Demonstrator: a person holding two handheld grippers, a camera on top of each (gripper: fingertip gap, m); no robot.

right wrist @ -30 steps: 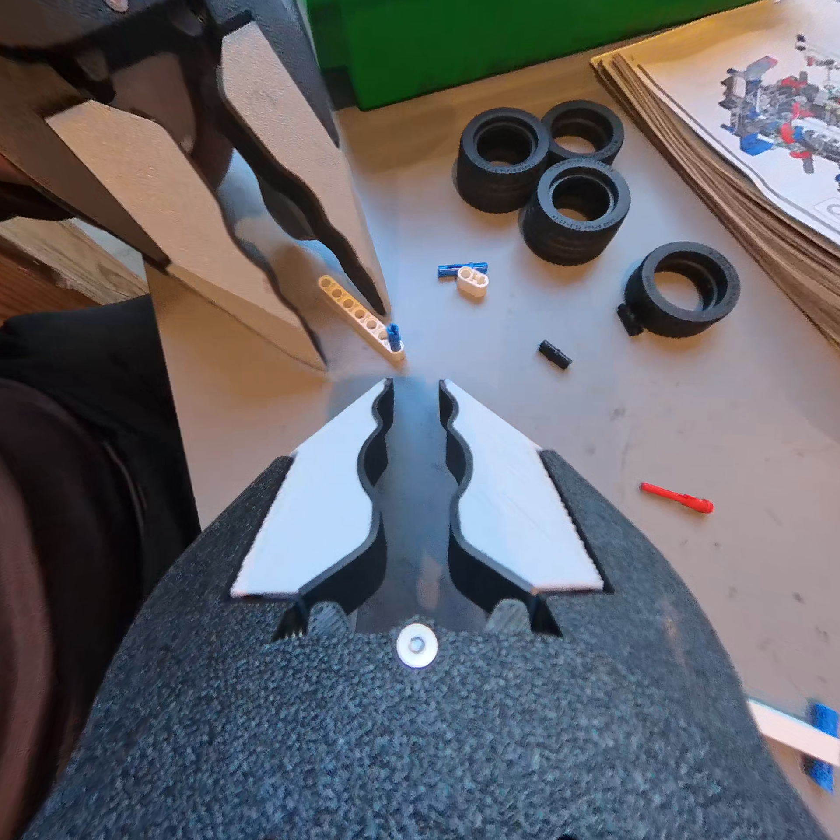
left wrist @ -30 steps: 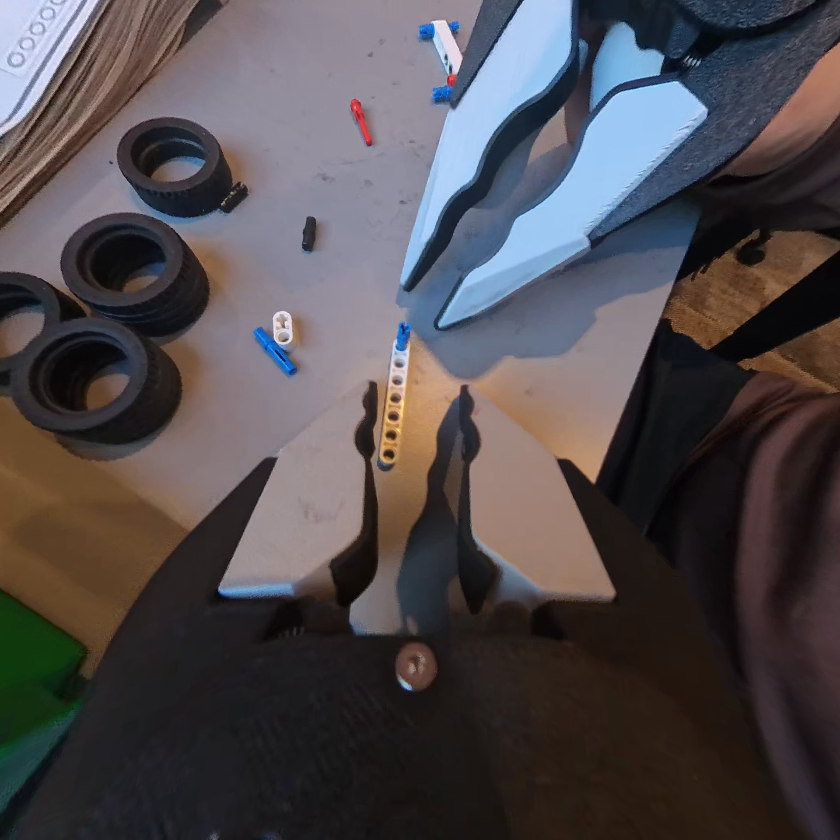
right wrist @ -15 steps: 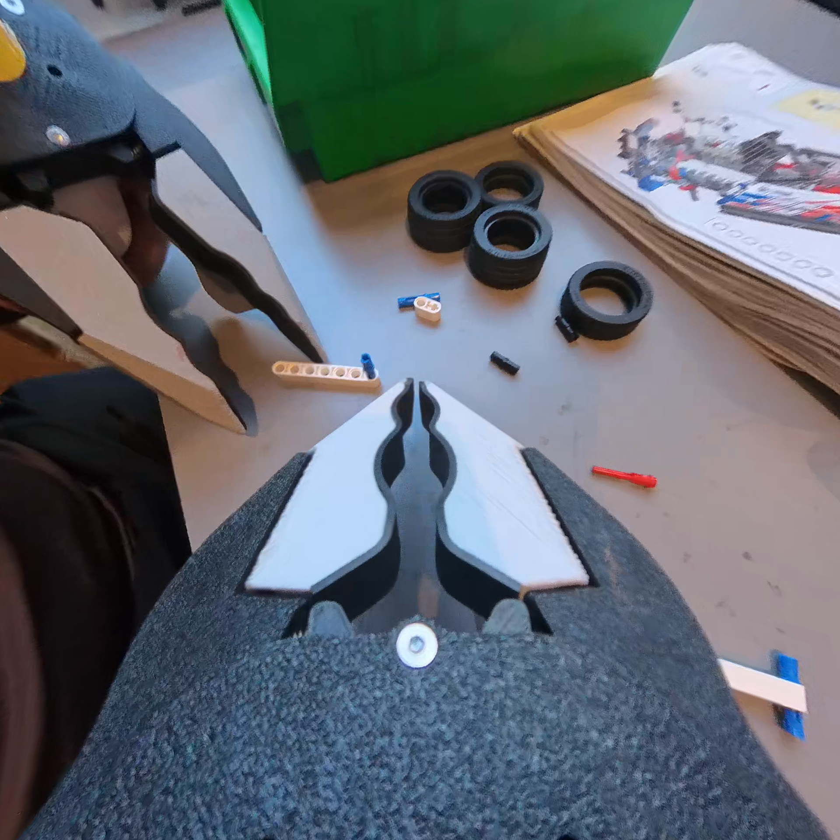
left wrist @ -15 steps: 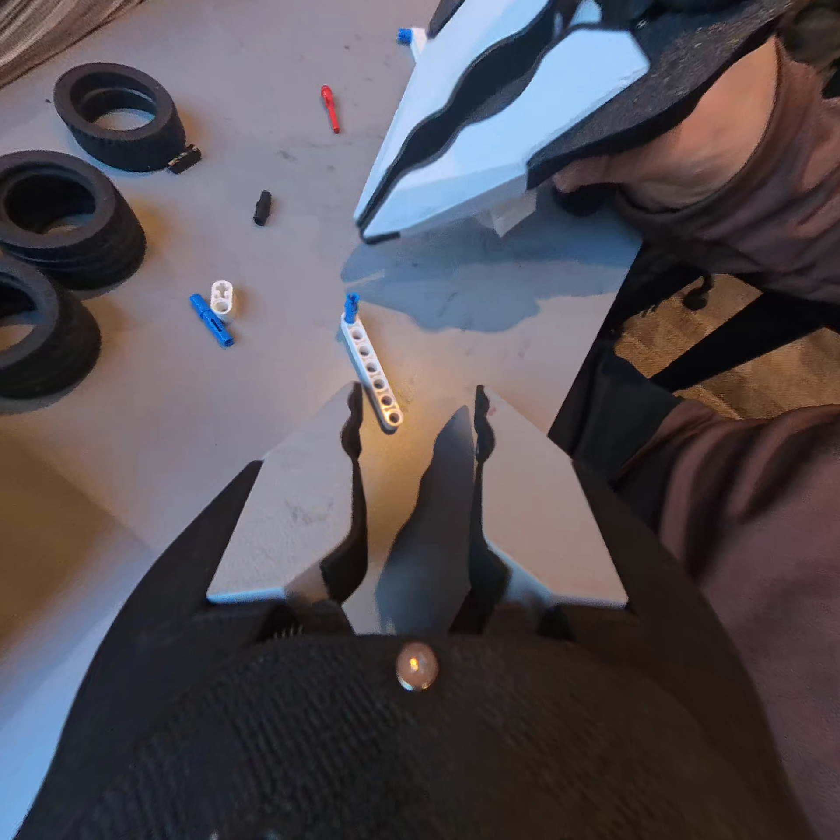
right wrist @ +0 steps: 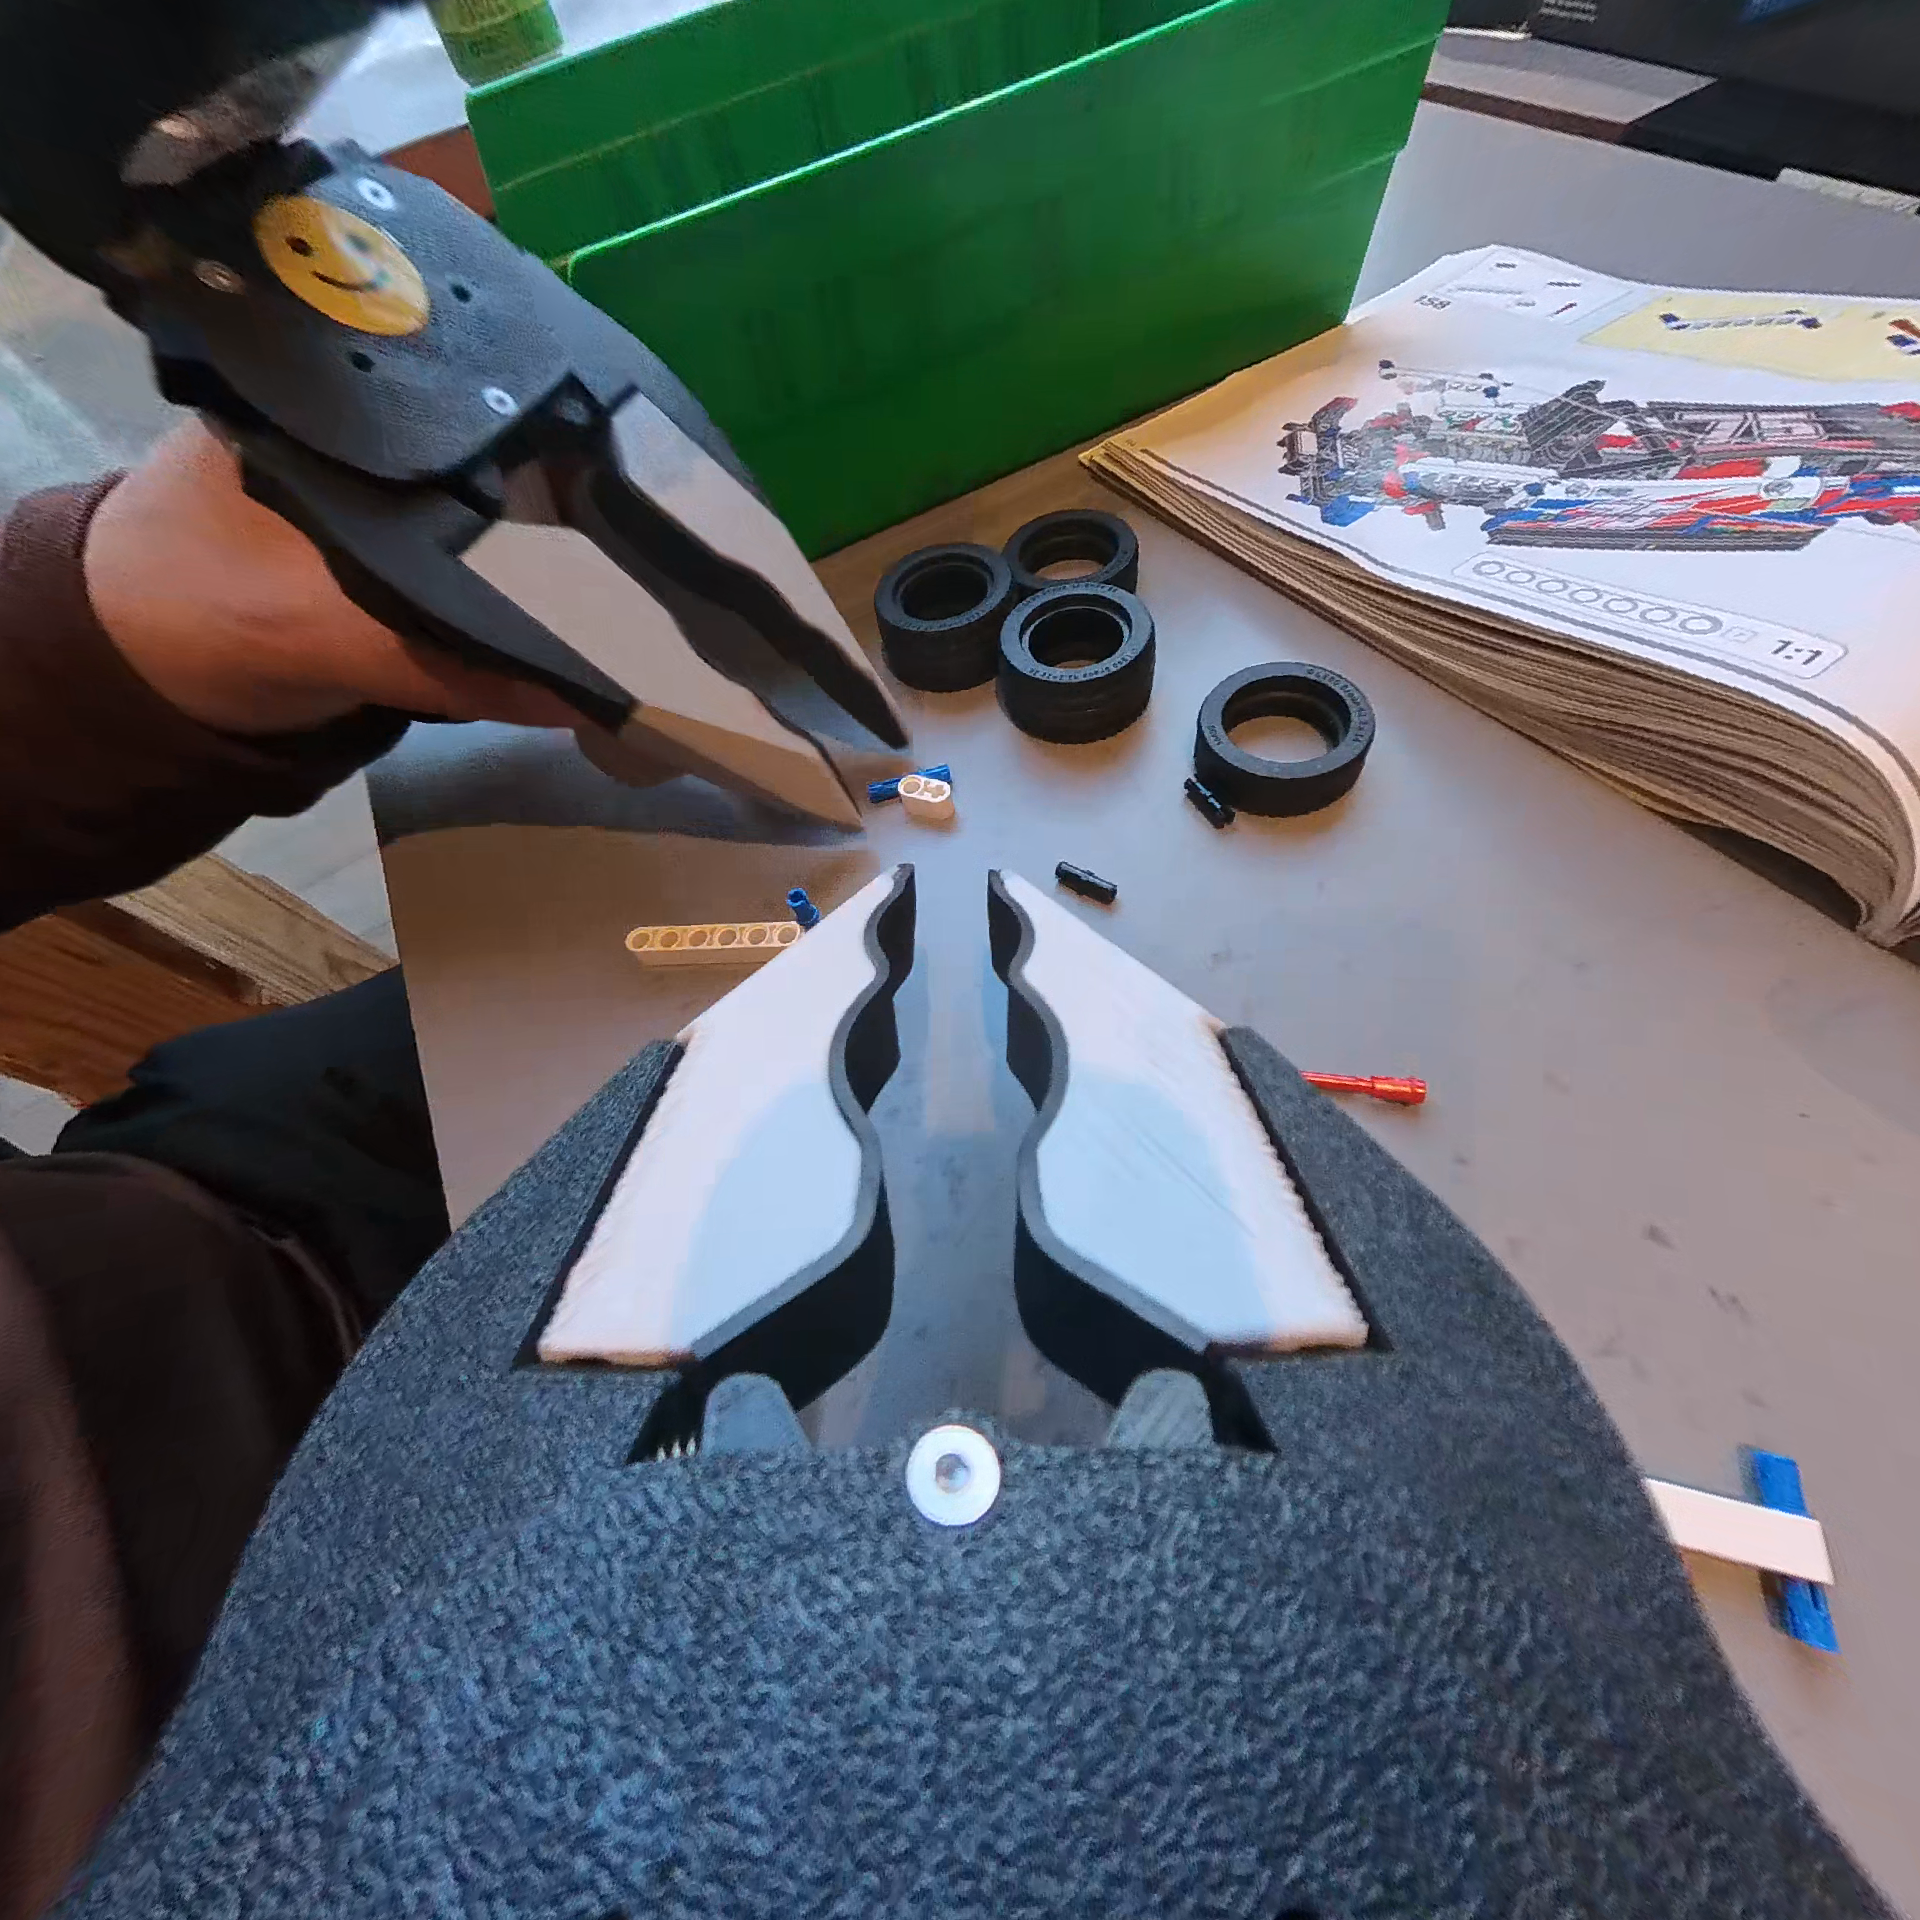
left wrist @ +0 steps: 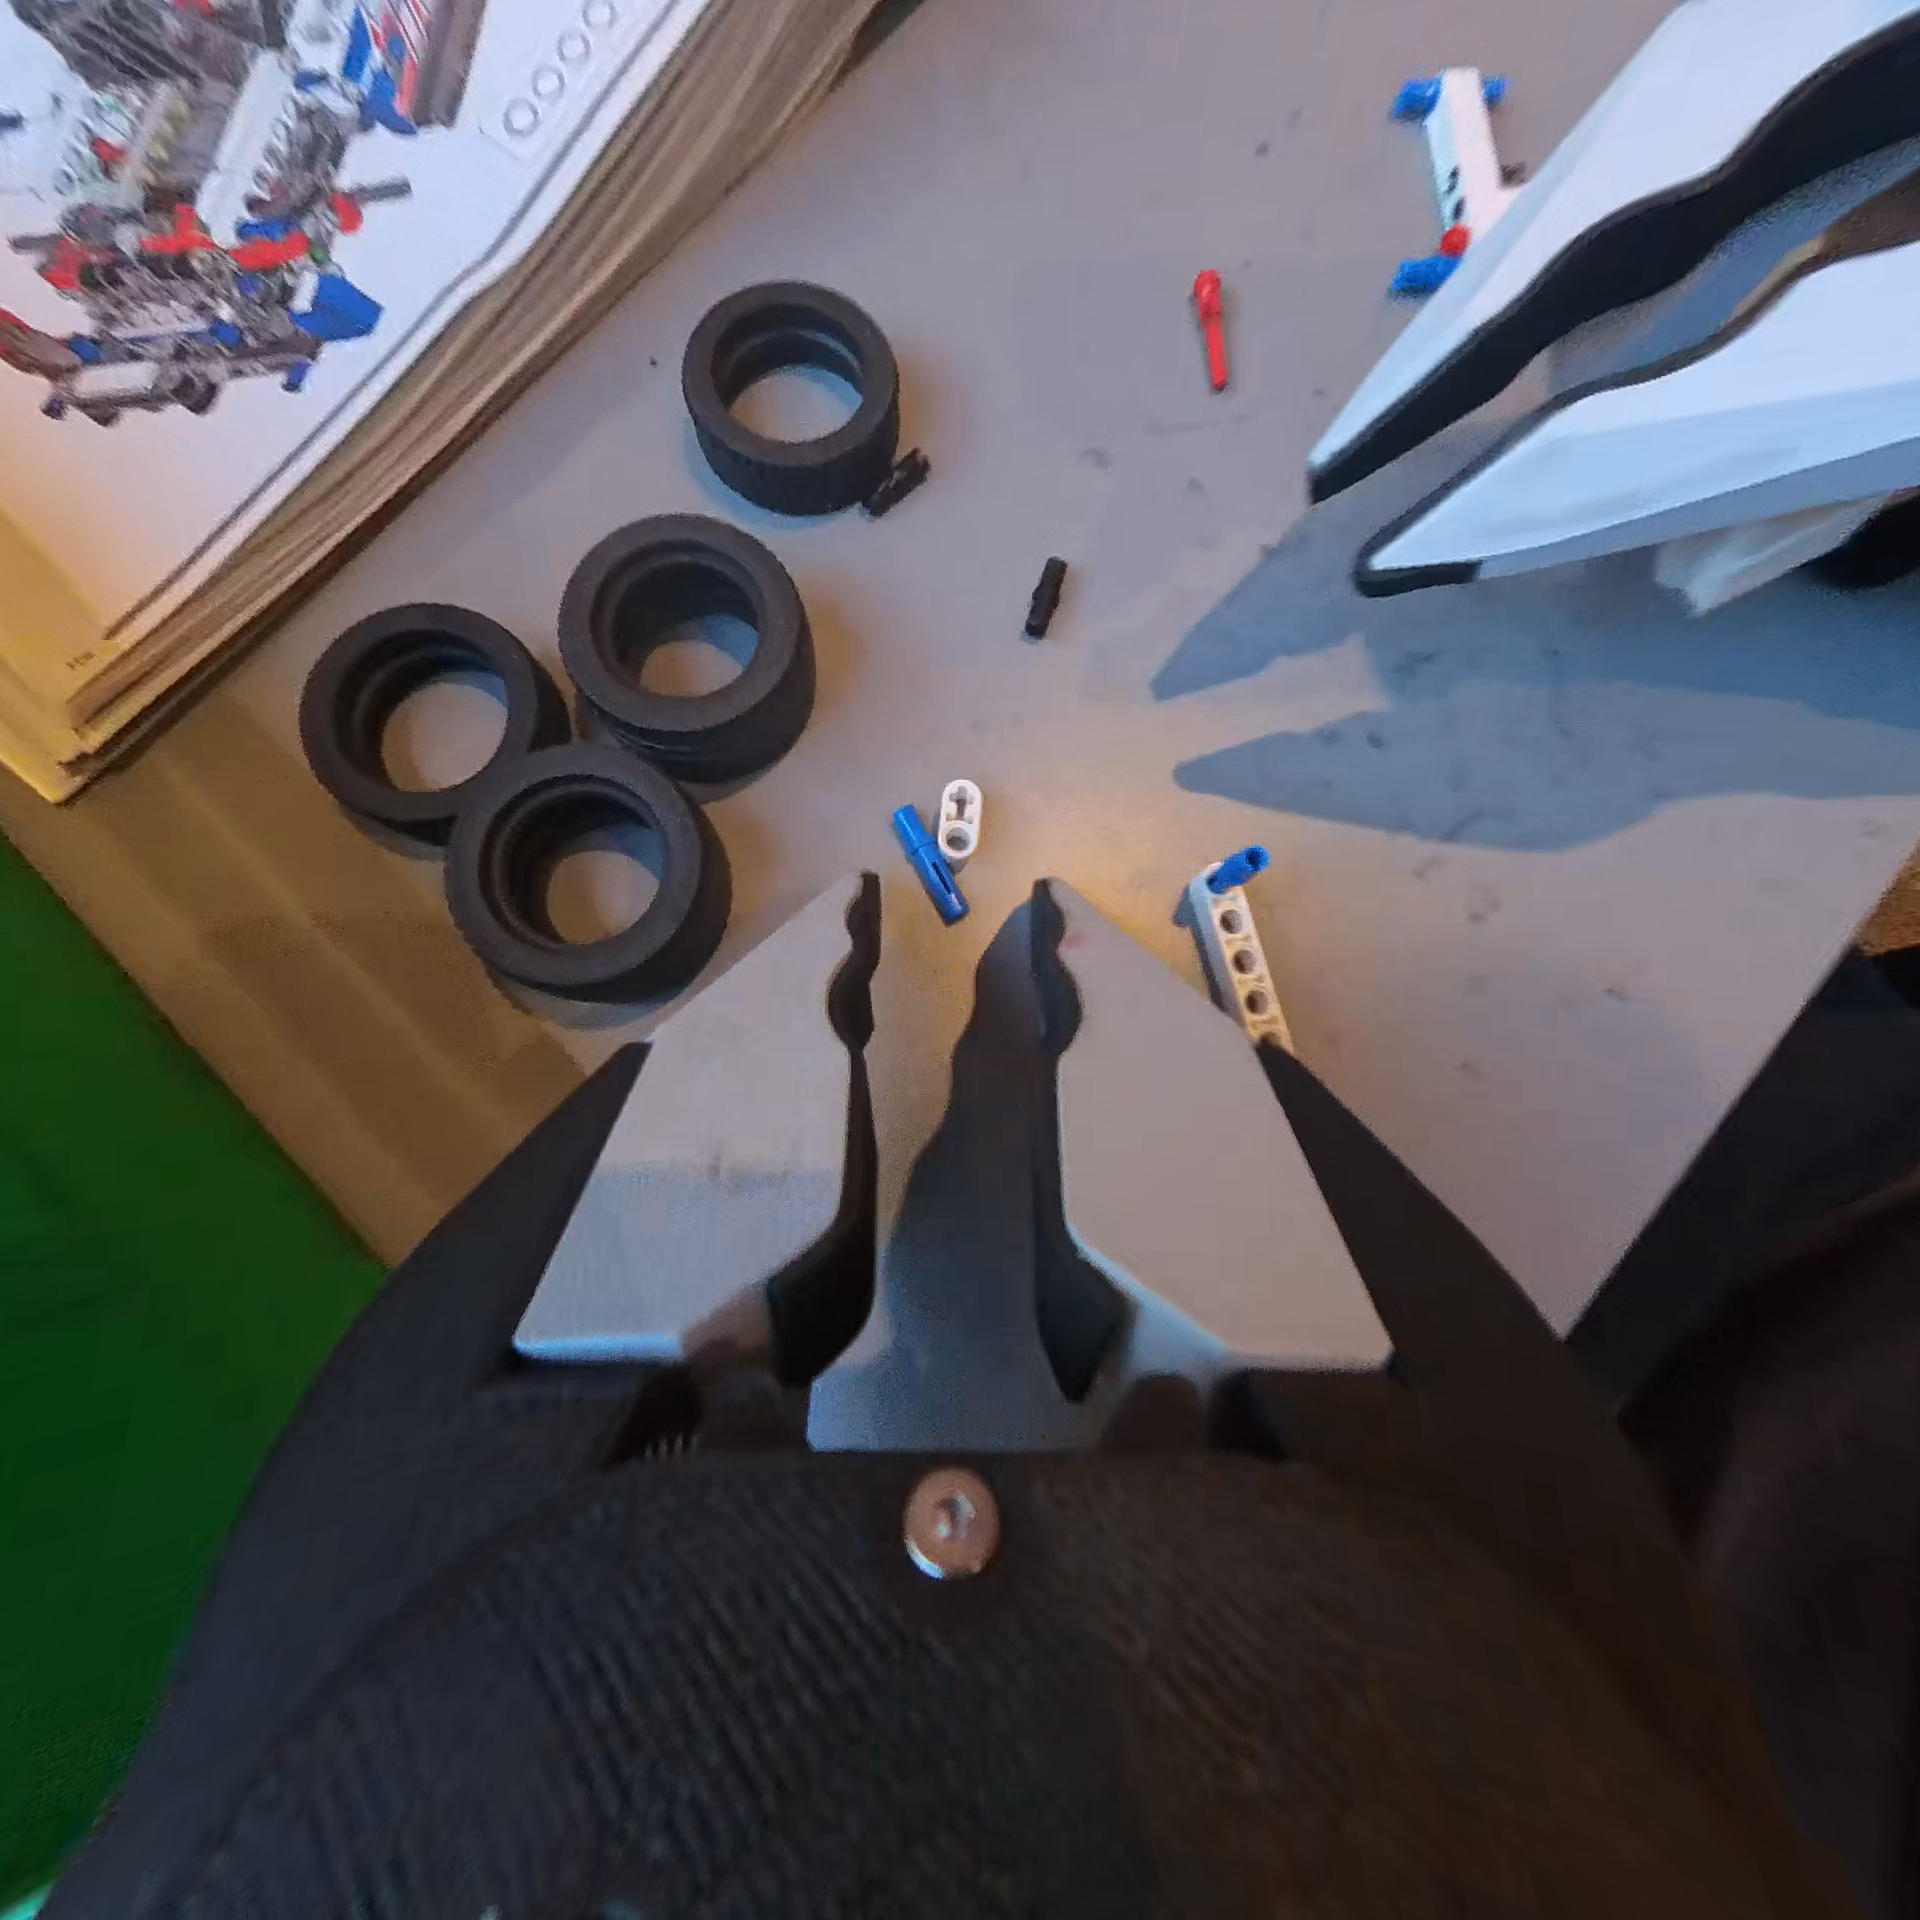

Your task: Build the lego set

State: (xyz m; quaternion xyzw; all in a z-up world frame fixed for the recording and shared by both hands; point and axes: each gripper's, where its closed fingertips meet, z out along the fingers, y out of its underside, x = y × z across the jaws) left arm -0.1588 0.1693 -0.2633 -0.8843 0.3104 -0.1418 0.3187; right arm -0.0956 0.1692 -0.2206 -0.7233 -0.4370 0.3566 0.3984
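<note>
Hovered with the left gripper [left wrist: 951, 894] parted and empty, tips just short of the short blue plastic pin [left wrist: 930, 864] and small white two-hole connector [left wrist: 959, 817] at twelve o'clock; seemingly mid-reach for a pick, calling next for a slight advance and a squeeze. Lay flat on the grey table [left wrist: 1455, 935], pin's long axis running eleven to five, touching the connector; held the right gripper [right wrist: 951, 883] partly open too, gripping nothing; rested the long white holed beam [right wrist: 712, 940] at nine o'clock.

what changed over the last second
The left gripper swung from the white beam to the blue pin and small white connector, open, holding nothing. The right gripper closed, then reopened. The tyres and loose parts stayed put.
</note>
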